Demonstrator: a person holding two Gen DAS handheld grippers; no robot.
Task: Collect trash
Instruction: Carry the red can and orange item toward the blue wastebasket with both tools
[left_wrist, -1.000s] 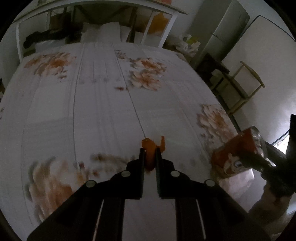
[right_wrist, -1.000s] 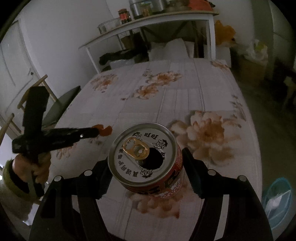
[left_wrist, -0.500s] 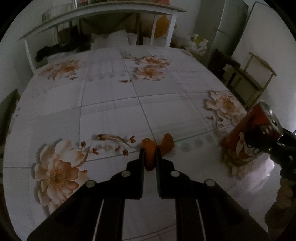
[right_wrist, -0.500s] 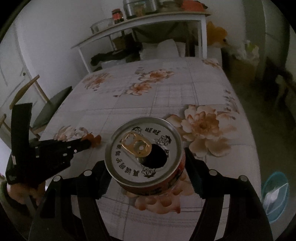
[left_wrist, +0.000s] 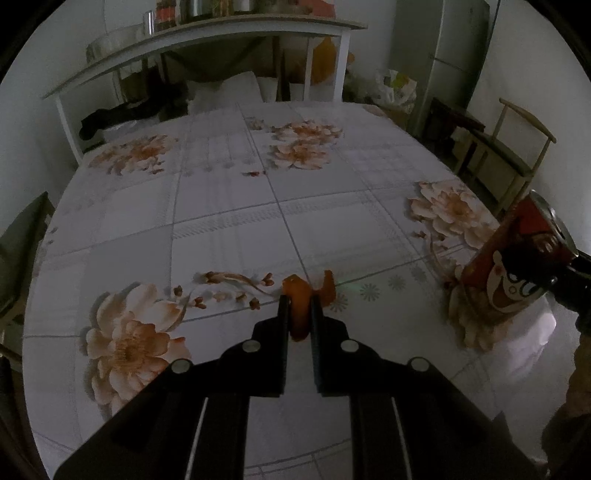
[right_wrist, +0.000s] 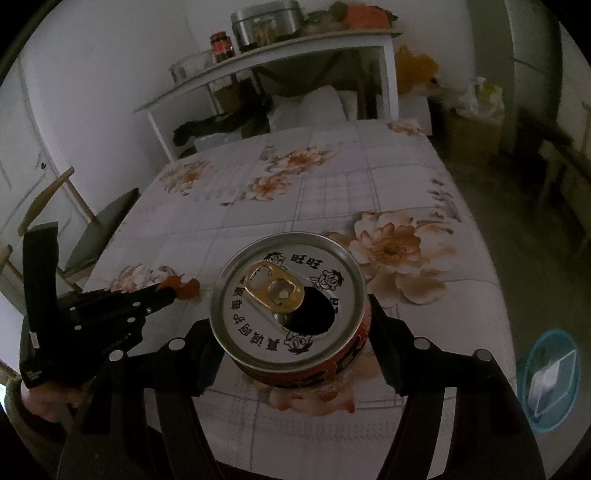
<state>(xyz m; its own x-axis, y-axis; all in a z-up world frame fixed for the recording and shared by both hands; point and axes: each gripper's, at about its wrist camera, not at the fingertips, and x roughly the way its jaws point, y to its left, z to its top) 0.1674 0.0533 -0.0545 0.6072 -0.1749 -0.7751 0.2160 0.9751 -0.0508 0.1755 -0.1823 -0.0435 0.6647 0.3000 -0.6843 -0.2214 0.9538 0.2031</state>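
My left gripper (left_wrist: 298, 302) is shut on a piece of orange peel (left_wrist: 300, 308) and holds it above the near part of the floral tablecloth (left_wrist: 229, 206). The peel (right_wrist: 183, 288) and the left gripper (right_wrist: 168, 293) also show in the right wrist view at the left. My right gripper (right_wrist: 295, 332) is shut on an opened red drink can (right_wrist: 288, 295) with a gold pull tab, held upright above the table's near edge. The can (left_wrist: 517, 266) shows at the right of the left wrist view, tilted.
A blue bin (right_wrist: 550, 380) with white trash in it stands on the floor to the right of the table. A white shelf table (left_wrist: 207, 40) with jars stands beyond the far end. Chairs stand on the left (right_wrist: 99, 232) and right (left_wrist: 509, 155).
Both grippers have pulled back towards the near edge of the table, each holding its item. More of the room and the blue bin has come into view.
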